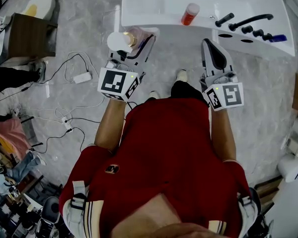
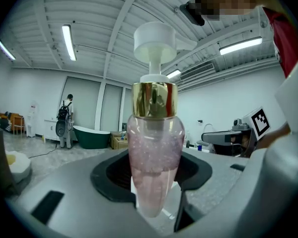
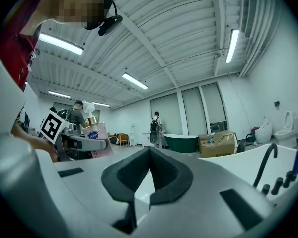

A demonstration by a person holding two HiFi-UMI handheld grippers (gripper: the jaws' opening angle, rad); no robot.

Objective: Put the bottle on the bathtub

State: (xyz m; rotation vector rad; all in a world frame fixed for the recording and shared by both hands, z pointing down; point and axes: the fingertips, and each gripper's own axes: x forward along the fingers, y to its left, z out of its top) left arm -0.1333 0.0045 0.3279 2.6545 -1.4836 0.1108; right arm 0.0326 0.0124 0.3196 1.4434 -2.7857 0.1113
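Down at the near edge of the worktop, close to its left corner, the left tongs (image 2: pixel 154 185) pinch one pump bottle (image 2: pixel 155 152): clear pink body, gold collar, white pump head. In the head view the bottle hangs just off that edge over the grey marbled floor (image 1: pixel 79 38), not resting on the bathtub (image 1: pixel 154 21), whose flat white rim is the worktop. The right tongs (image 3: pixel 149 152) are pressed together at the tips with nothing between them, and they hover off the near edge further right, below the fittings.

On the worktop lies one orange bottle (image 1: pixel 190 14), on its side near the middle of the rim. Toward the right end stand one curved black spout (image 1: pixel 251 20), one short black handle (image 1: pixel 224 20) to its left, and a row of small black knobs (image 1: pixel 258 32), three as far as I can count, with one blue thing (image 1: pixel 278 37) at the right corner.

Both gripper views show one dark green tub (image 3: pixel 185 143) far off, with one person wearing a backpack (image 3: pixel 154 128) beside it.
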